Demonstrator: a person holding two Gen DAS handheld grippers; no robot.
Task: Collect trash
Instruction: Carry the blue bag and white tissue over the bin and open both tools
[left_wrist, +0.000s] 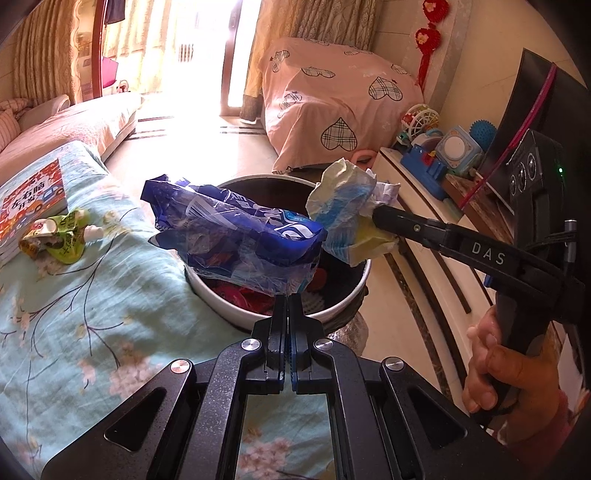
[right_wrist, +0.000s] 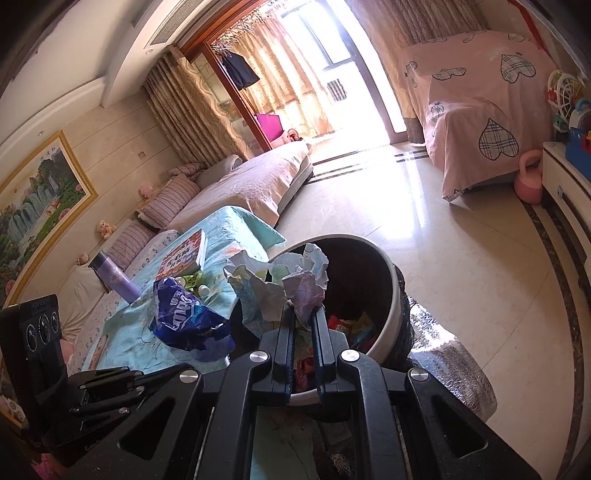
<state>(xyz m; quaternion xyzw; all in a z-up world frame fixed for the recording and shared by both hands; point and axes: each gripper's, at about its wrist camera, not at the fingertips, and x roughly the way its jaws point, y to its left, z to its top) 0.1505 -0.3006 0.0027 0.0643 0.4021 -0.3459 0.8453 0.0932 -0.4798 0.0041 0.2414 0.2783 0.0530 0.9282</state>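
Note:
My left gripper is shut on a crumpled blue plastic wrapper, which hangs over the near rim of a round white-rimmed trash bin. My right gripper, held by a person's hand, is shut on a wad of crumpled white, blue and yellow paper above the bin's right side. In the right wrist view the paper wad sits between the fingers of the right gripper, above the bin, which holds red and coloured trash. The blue wrapper hangs at the left.
A green pouch wrapper and a book lie on the floral-clothed table. A purple bottle stands on it. A white cabinet with toys runs along the right. Tiled floor lies beyond the bin.

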